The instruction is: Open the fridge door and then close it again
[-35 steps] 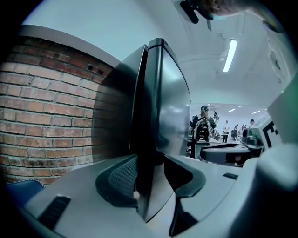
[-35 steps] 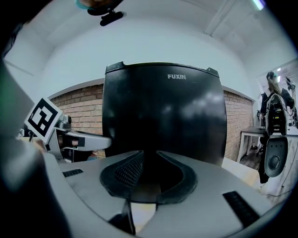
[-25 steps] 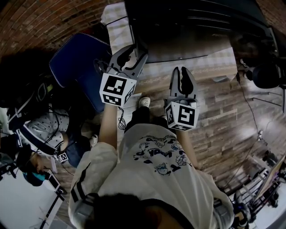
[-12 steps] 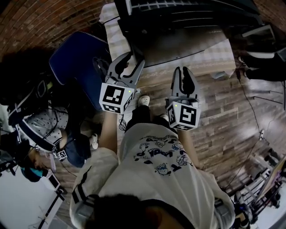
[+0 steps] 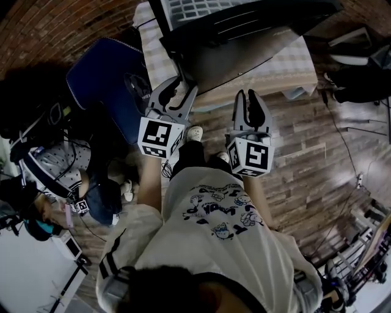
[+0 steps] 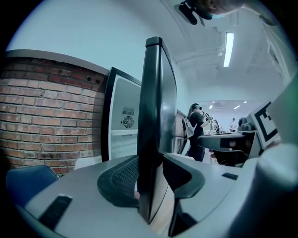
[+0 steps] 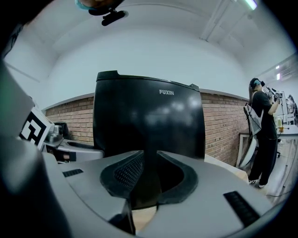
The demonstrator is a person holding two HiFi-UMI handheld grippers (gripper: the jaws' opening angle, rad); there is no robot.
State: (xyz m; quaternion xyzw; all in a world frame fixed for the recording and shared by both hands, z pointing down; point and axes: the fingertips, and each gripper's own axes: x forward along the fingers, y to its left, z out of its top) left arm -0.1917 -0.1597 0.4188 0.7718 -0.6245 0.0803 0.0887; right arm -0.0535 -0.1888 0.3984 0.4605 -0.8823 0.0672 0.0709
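Note:
A small black fridge stands on a table (image 5: 293, 67). Its door (image 5: 256, 43) is swung open and slants away to the right. The white inside of the fridge (image 5: 201, 7) shows behind the door. My left gripper (image 5: 186, 82) holds the door's free left edge. In the left gripper view the door (image 6: 156, 93) stands edge-on between the jaws of that gripper (image 6: 150, 155), which have just been closing onto it. The white cabinet opening (image 6: 123, 125) lies to the left. My right gripper (image 5: 250, 95) hovers in front of the door's face (image 7: 149, 121). Its tips (image 7: 150, 153) stand slightly apart around nothing.
A blue padded seat (image 5: 107, 73) stands left of the table against a brick wall (image 6: 46, 116). A person (image 5: 61, 177) crouches among bags at the far left. Another person (image 7: 260, 130) stands at the right by desks. Cables and stands lie on the wood floor (image 5: 317, 159) to the right.
The door has swung further out from the fridge, and its white inside has come into view at the top. Both grippers have moved with me away from the table.

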